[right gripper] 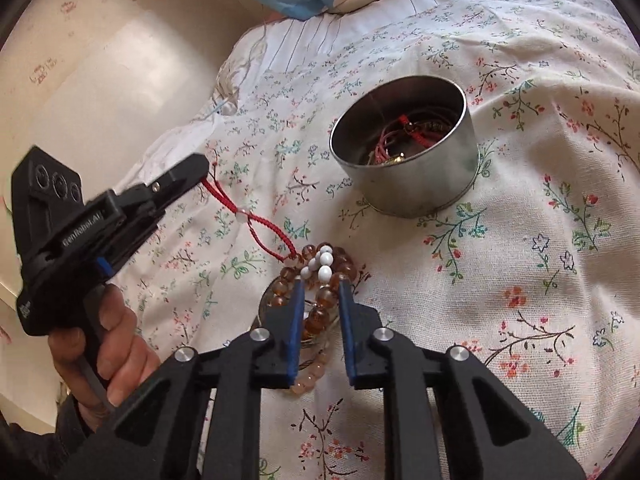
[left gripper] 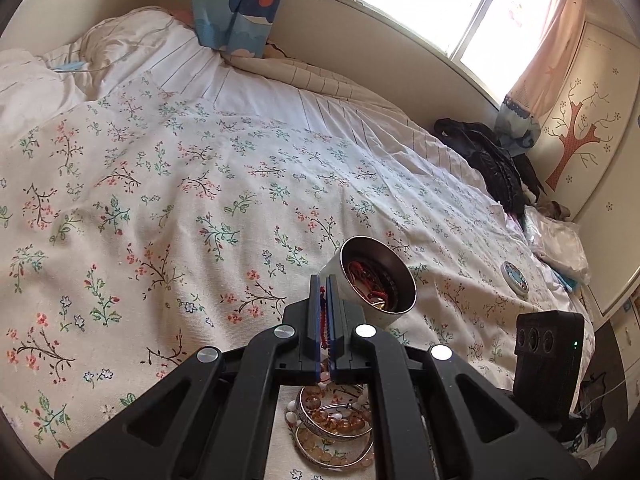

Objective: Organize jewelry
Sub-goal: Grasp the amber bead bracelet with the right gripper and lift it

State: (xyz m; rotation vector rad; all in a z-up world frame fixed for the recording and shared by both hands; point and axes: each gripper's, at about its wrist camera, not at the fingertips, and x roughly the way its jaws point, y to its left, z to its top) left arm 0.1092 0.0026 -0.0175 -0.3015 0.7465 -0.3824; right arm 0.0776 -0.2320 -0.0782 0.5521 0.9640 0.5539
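My left gripper [left gripper: 323, 280] is shut on a red cord bracelet [left gripper: 322, 320]. In the right wrist view the left gripper [right gripper: 202, 168] holds that red cord [right gripper: 256, 228] stretched down to a heap of bracelets [right gripper: 320, 264] on the bed. My right gripper [right gripper: 321, 282] stands over the heap, its blue pads [right gripper: 297, 320] set on either side of the amber bead bracelet [right gripper: 316, 316] and pressed on it. White beads [right gripper: 325, 260] lie on top. A round metal tin [right gripper: 404, 160] with red cords inside stands just beyond. In the left wrist view the tin [left gripper: 376, 280] sits right behind the fingertips.
Everything rests on a floral bedsheet [left gripper: 180, 200]. The tin's round lid [left gripper: 515, 278] lies to the right. A dark jacket [left gripper: 488, 160] and a plastic bag [left gripper: 560, 240] lie at the bed's far right. A hand [right gripper: 116, 344] grips the left gripper's handle.
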